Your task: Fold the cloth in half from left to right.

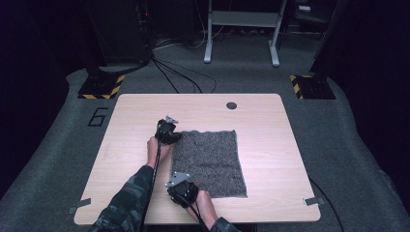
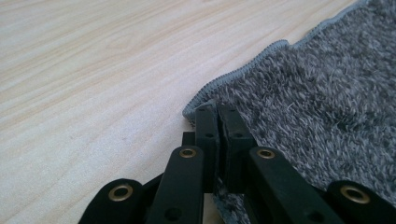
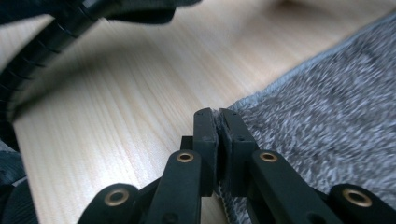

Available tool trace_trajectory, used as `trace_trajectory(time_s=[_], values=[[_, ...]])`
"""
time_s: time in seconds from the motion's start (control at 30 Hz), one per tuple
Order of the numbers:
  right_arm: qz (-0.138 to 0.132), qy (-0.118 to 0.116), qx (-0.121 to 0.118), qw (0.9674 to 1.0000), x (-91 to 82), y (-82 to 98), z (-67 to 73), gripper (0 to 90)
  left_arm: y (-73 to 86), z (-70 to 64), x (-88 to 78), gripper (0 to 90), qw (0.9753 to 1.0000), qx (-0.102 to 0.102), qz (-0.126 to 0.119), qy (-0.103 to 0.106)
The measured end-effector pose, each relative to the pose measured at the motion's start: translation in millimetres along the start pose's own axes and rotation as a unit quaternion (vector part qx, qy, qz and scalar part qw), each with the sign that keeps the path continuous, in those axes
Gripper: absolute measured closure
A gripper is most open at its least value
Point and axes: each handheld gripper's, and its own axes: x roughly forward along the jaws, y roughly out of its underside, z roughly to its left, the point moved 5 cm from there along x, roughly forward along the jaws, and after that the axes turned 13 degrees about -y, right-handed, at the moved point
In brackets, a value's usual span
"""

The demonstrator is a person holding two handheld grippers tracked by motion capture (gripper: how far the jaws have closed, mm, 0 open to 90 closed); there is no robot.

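Towel x1, left gripper + right gripper clamped on edge

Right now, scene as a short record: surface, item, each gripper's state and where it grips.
surface: wooden table
item: grey fuzzy cloth, lying flat
left gripper: shut on the cloth's far left corner
right gripper: shut on the cloth's near left corner
cloth edge: grey stitched hem, visible at the left gripper's corner
other: dark round hole near the table's far edge
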Motion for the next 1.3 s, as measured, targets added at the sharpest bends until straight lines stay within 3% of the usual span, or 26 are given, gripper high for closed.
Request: trace_trajectory(time_s=[0.03, 0.27, 0.6, 0.63, 0.67, 0.7, 0.83, 0.9, 1.1, 1.2, 1.3], values=[[-0.002, -0.001, -0.008, 1.0, -2.9, -0.5, -0.6, 86.1, -0.4, 0.6, -0.9, 87.1, 1.0, 0.001, 0.001, 0.002], [-0.031, -0.001, -0.001, 0.9995, -22.0, -4.4, 0.7, 86.6, -6.7, 3.9, -8.1, 87.2, 0.9998, -0.016, -0.009, 0.004], [-0.073, -0.004, 0.005, 0.9973, -47.5, -13.9, 3.0, 87.0, -22.2, 10.8, -26.8, 87.4, 0.9997, -0.008, -0.024, -0.004], [-0.077, -0.005, 0.003, 0.997, -49.3, -15.3, 3.3, 87.0, -23.0, 13.0, -29.4, 87.4, 0.9998, -0.002, -0.021, -0.005], [-0.082, -0.003, 0.003, 0.9967, -50.8, -17.0, 3.7, 87.0, -24.6, 13.1, -30.9, 87.4, 0.9996, -0.012, -0.027, -0.005], [-0.084, -0.004, 0.002, 0.9965, -52.7, -18.3, 4.2, 87.0, -25.8, 15.4, -33.2, 87.4, 0.9996, -0.007, -0.026, -0.007], [-0.093, -0.009, -0.004, 0.9956, -58.1, -25.3, 6.7, 87.1, -32.4, 22.0, -42.5, 87.4, 0.9992, -0.018, -0.032, -0.015], [-0.102, -0.009, -0.003, 0.9947, -58.7, -30.2, 7.9, 87.1, -34.0, 25.1, -47.3, 87.5, 0.9992, -0.01, -0.032, -0.023], [-0.119, -0.013, -0.024, 0.9926, -60.4, -48.6, 17.4, 87.2, -39.0, 36.7, -61.3, 87.6, 0.999, -0.016, -0.031, -0.027], [-0.129, -0.012, -0.025, 0.9913, -65.5, -50.1, 17.6, 87.2, -45.4, 36.3, -66.6, 87.7, 0.9986, -0.013, -0.04, -0.032], [-0.135, -0.014, -0.011, 0.9907, -70.9, -45.8, 14.7, 87.1, -51.6, 30.8, -67.1, 87.7, 0.999, -0.007, -0.037, -0.026]])
